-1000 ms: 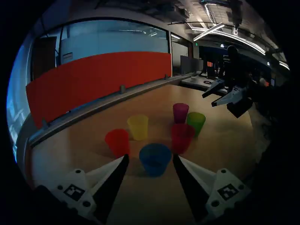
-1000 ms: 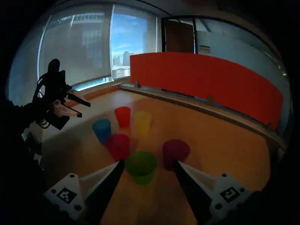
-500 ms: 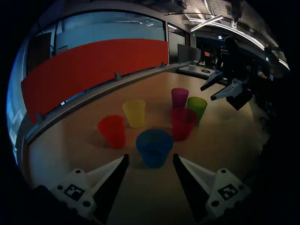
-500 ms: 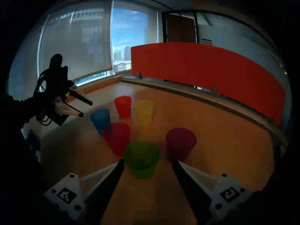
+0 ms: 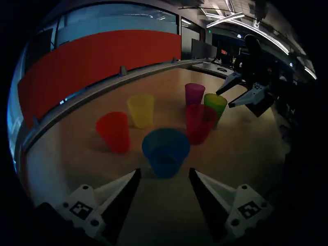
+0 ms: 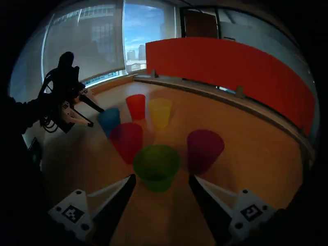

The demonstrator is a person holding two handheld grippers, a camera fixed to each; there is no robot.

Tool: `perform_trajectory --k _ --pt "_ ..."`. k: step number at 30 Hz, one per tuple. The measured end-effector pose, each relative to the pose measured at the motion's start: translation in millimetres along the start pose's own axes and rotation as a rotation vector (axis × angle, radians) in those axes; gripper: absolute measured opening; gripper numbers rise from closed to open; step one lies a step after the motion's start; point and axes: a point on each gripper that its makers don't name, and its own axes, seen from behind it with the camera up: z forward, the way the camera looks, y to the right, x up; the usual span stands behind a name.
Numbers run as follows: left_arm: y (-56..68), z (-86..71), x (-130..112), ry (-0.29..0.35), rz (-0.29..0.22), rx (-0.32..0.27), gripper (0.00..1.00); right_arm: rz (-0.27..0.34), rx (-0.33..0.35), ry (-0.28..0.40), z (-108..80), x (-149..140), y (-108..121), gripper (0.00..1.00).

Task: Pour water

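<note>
Blue plastic, translucent: the blue cup (image 5: pixel 165 151) stands upright just ahead of the left tool (image 5: pixel 164 170), whose fingers are spread wide with nothing between them. The green cup (image 6: pixel 156 166) stands the same way before the right tool (image 6: pixel 162 176), also wide and empty. Both belong to a loose cluster of six cups in the middle of the wooden surface (image 5: pixel 246 143), well away from its edges. With them are a crimson cup (image 5: pixel 200 123), very near the green one, an orange-red cup (image 5: pixel 114 131), a yellow cup (image 5: pixel 141 110) and a purple cup (image 5: pixel 194 93). A red partition (image 5: pixel 94 61) runs along the far edge.

The step in hand looks like the approach to a grasp. Each tool should go straight in so that its cup sits centred between the fingers, then close gently around the mid-wall, since thin plastic may flex. The right tool has little room beside the crimson cup.

Dim light makes it impossible to tell which cup holds water, if any. The person's body is mostly in shadow.
</note>
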Motion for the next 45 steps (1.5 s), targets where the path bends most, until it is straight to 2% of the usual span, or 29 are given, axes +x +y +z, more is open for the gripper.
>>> perform_trajectory --k 12,19,30,36,45 --pt "4.2 21.3 -4.1 -0.023 0.001 -0.039 0.86 -0.004 0.016 -0.031 19.3 -12.1 -3.6 1.0" --pt "1.5 31.3 -2.7 -0.026 -0.002 -0.042 0.86 -0.013 0.016 -0.038 27.0 -12.1 -1.6 0.99" --pt "-2.4 41.5 3.6 -0.016 -0.001 -0.042 0.86 -0.019 0.023 -0.04 37.9 -10.9 -0.9 1.0" --pt "0.0 45.6 4.9 -0.017 0.002 -0.047 0.86 -0.019 0.029 -0.042 43.3 -11.0 -0.3 1.0" --pt "2.5 50.6 12.9 -0.004 -0.022 -0.06 0.86 -0.017 0.033 -0.035 47.0 -8.9 0.1 1.0"
